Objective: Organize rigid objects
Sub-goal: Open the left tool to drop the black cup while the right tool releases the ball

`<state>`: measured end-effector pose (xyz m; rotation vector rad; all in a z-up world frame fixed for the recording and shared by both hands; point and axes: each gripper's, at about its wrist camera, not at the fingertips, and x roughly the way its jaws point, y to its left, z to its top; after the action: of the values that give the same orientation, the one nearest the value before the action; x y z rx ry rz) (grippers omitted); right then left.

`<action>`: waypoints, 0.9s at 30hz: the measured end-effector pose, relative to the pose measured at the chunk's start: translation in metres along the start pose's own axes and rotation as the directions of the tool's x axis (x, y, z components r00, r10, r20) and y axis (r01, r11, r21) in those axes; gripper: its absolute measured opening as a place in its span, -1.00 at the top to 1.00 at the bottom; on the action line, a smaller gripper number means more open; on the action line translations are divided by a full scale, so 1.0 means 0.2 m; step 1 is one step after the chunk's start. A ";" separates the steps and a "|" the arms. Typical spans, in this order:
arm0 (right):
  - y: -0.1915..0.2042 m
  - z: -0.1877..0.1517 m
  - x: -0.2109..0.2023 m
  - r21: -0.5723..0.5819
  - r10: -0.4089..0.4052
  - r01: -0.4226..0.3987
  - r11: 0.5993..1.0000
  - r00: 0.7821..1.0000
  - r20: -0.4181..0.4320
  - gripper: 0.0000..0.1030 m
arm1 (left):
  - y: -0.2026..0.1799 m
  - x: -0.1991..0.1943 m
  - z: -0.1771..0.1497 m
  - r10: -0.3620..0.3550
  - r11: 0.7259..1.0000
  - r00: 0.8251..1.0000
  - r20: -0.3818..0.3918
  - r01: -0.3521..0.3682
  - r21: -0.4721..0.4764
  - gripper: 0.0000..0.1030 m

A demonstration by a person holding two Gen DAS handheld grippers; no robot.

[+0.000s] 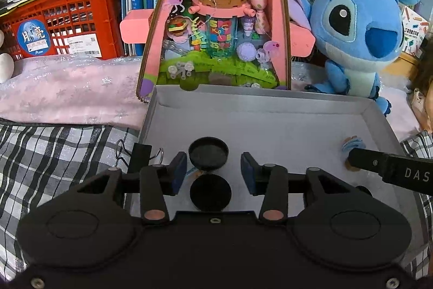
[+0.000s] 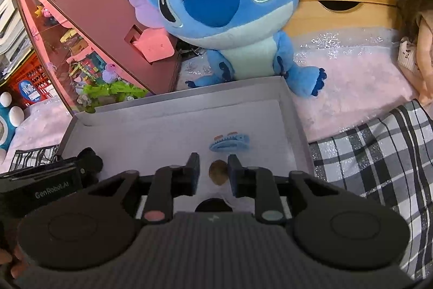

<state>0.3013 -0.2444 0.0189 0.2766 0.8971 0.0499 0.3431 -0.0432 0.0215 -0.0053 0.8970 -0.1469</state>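
Observation:
A shallow grey box lid (image 1: pixel 284 110) lies on the bed in front of both grippers. In the left wrist view my left gripper (image 1: pixel 213 171) is open above two round black caps (image 1: pixel 208 155) in the box, touching neither. A blue hair clip (image 1: pixel 353 144) lies at the box's right side. In the right wrist view my right gripper (image 2: pixel 213 174) is open over the box (image 2: pixel 173 126), with a small brown round piece (image 2: pixel 217 172) between its fingers and the blue hair clip (image 2: pixel 230 142) just beyond. A third black cap (image 2: pixel 212 205) shows below.
A pink toy display case (image 1: pixel 216 18) and a blue plush (image 1: pixel 357 31) stand behind the box. A black binder clip (image 1: pixel 139 156) lies at the box's left edge. A red crate (image 1: pixel 67 12), books and a checked cloth (image 1: pixel 54 153) surround it. A doll (image 2: pixel 416 26) sits at right.

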 end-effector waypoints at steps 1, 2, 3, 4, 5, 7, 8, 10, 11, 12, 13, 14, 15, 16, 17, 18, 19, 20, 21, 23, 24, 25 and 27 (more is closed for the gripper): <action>0.00 0.00 0.00 -0.002 -0.001 0.001 1.000 1.000 0.003 0.09 | 0.00 0.00 0.00 0.001 1.000 1.000 0.000 -0.001 0.000 0.08; 0.00 0.00 -0.01 -0.005 -0.001 0.001 1.000 1.000 0.006 0.05 | -0.01 -0.01 0.00 0.003 1.000 1.000 0.000 -0.003 0.001 0.00; 0.00 0.00 -0.01 -0.008 -0.003 0.003 1.000 1.000 0.009 -0.02 | -0.01 -0.01 -0.01 0.009 1.000 1.000 0.005 -0.009 0.004 -0.04; 0.00 0.00 -0.02 -0.011 -0.004 0.004 1.000 1.000 0.012 -0.06 | -0.01 -0.02 -0.01 0.013 1.000 1.000 0.007 -0.013 0.007 -0.10; 0.01 0.00 -0.02 -0.014 -0.004 0.005 1.000 1.000 0.016 -0.12 | -0.01 -0.02 -0.01 0.015 1.000 1.000 0.010 -0.016 0.011 -0.11; 0.01 -0.01 -0.04 -0.018 -0.002 0.003 1.000 1.000 0.020 -0.17 | -0.02 -0.03 -0.01 0.011 1.000 1.000 0.013 -0.011 0.017 -0.18; 0.01 -0.01 -0.04 -0.019 0.000 0.001 1.000 1.000 0.021 -0.21 | -0.02 -0.04 -0.02 0.006 1.000 1.000 0.013 -0.007 0.019 -0.24; 0.01 -0.01 -0.05 -0.021 0.000 0.000 1.000 1.000 0.027 -0.28 | -0.03 -0.06 -0.02 -0.006 1.000 1.000 0.016 0.006 0.019 -0.35; 0.01 -0.02 -0.06 -0.023 0.000 0.001 1.000 1.000 0.031 -0.32 | -0.03 -0.07 -0.02 -0.014 1.000 1.000 0.020 0.014 0.016 -0.42; 0.01 -0.02 -0.07 -0.027 -0.001 0.002 1.000 0.999 0.034 -0.36 | -0.03 -0.08 -0.02 -0.018 1.000 1.000 0.024 0.018 0.015 -0.44; 0.01 -0.02 -0.07 -0.029 -0.002 0.003 1.000 0.999 0.036 -0.37 | -0.04 -0.09 -0.02 -0.021 1.000 0.999 0.029 0.020 0.014 -0.47; 0.01 -0.02 -0.08 -0.029 -0.001 0.003 1.000 0.999 0.040 -0.41 | -0.04 -0.10 -0.02 -0.020 1.000 0.999 0.033 0.020 0.016 -0.50; 0.01 -0.02 -0.09 -0.028 0.000 0.001 1.000 0.999 0.044 -0.44 | -0.05 -0.11 -0.02 -0.019 1.000 0.999 0.037 0.018 0.019 -0.51; 0.00 -0.03 -0.10 -0.026 0.002 -0.001 1.000 0.999 0.048 -0.45 | -0.05 -0.12 -0.03 -0.018 1.000 0.999 0.041 0.017 0.022 -0.53; 0.00 -0.03 -0.10 -0.025 0.004 -0.003 1.000 0.999 0.052 -0.46 | -0.05 -0.14 -0.03 -0.017 1.000 0.999 0.045 0.015 0.025 -0.55; -0.01 -0.03 -0.11 -0.025 0.007 -0.005 1.000 0.998 0.057 -0.49 | -0.06 -0.14 -0.03 -0.016 1.000 0.999 0.048 0.015 0.026 -0.57; -0.01 -0.04 -0.13 -0.026 0.009 -0.008 1.000 0.998 0.062 -0.50 | -0.06 -0.15 -0.03 -0.016 1.000 0.999 0.052 0.015 0.028 -0.60; -0.01 -0.04 -0.13 -0.028 0.010 -0.009 1.000 0.998 0.066 -0.53 | -0.06 -0.16 -0.04 -0.014 1.000 0.998 0.056 0.013 0.028 -0.63; -0.01 -0.04 -0.14 -0.030 0.010 -0.007 1.000 0.997 0.071 -0.55 | -0.06 -0.18 -0.04 -0.010 1.000 0.998 0.060 0.008 0.028 -0.64; -0.01 -0.04 -0.16 -0.033 0.008 -0.005 0.999 0.997 0.082 -0.59 | -0.07 -0.20 -0.05 0.008 1.000 0.997 0.074 -0.011 0.027 -0.70; -0.01 -0.05 -0.17 -0.032 0.009 -0.006 0.999 0.996 0.087 -0.61 | -0.06 -0.21 -0.05 0.015 1.000 0.997 0.080 -0.017 0.025 -0.70; -0.02 -0.05 -0.18 -0.029 0.012 -0.009 1.000 0.996 0.094 -0.62 | -0.06 -0.22 -0.06 0.017 1.000 0.996 0.085 -0.019 0.022 -0.71; -0.01 -0.06 -0.20 -0.029 0.012 -0.009 1.000 0.994 0.106 -0.64 | -0.05 -0.24 -0.07 0.022 1.000 0.995 0.094 -0.023 0.016 -0.72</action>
<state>0.2663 -0.2508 0.0425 0.2546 0.7890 0.0571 0.3018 -0.0454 0.0510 0.0135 0.8016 -0.1321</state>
